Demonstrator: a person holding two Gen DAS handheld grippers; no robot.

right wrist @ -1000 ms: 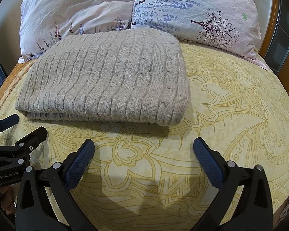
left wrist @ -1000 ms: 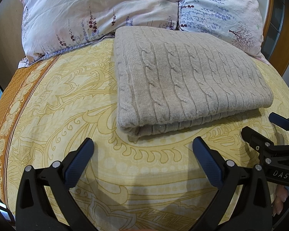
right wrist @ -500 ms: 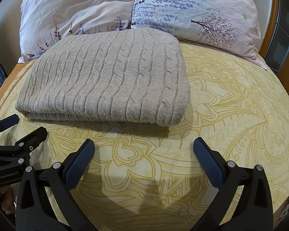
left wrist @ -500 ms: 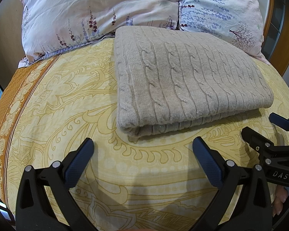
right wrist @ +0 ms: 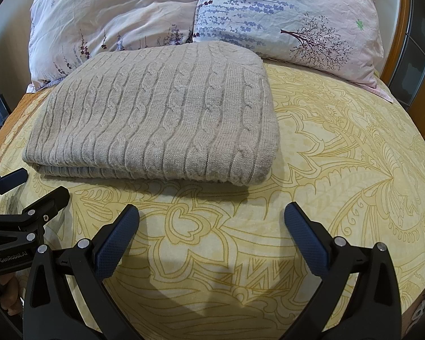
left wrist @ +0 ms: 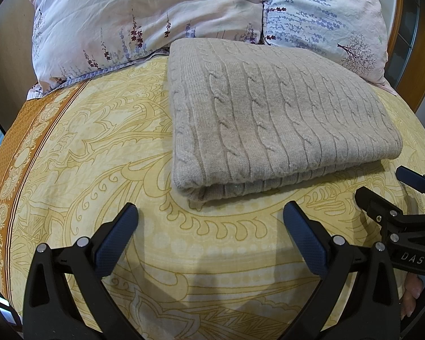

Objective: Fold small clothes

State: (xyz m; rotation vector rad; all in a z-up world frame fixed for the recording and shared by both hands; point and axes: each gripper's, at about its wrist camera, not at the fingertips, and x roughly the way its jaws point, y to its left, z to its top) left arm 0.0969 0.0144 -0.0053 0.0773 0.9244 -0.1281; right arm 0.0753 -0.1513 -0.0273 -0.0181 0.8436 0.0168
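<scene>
A beige cable-knit sweater (left wrist: pixel 269 119) lies folded into a neat rectangle on the yellow patterned bed sheet (left wrist: pixel 99 155); it also shows in the right wrist view (right wrist: pixel 161 119). My left gripper (left wrist: pixel 209 221) is open and empty, a short way in front of the sweater's near left corner. My right gripper (right wrist: pixel 211 221) is open and empty, in front of the sweater's near right corner. Each gripper shows at the edge of the other's view: the right one (left wrist: pixel 382 189) and the left one (right wrist: pixel 34 187), both with jaws apart.
Two floral pillows (left wrist: pixel 144 17) (right wrist: pixel 291 14) lie side by side behind the sweater, against the headboard. A wooden bed frame (right wrist: pixel 405 42) runs along the right. An orange border of the sheet (left wrist: pixel 11 153) marks the bed's left edge.
</scene>
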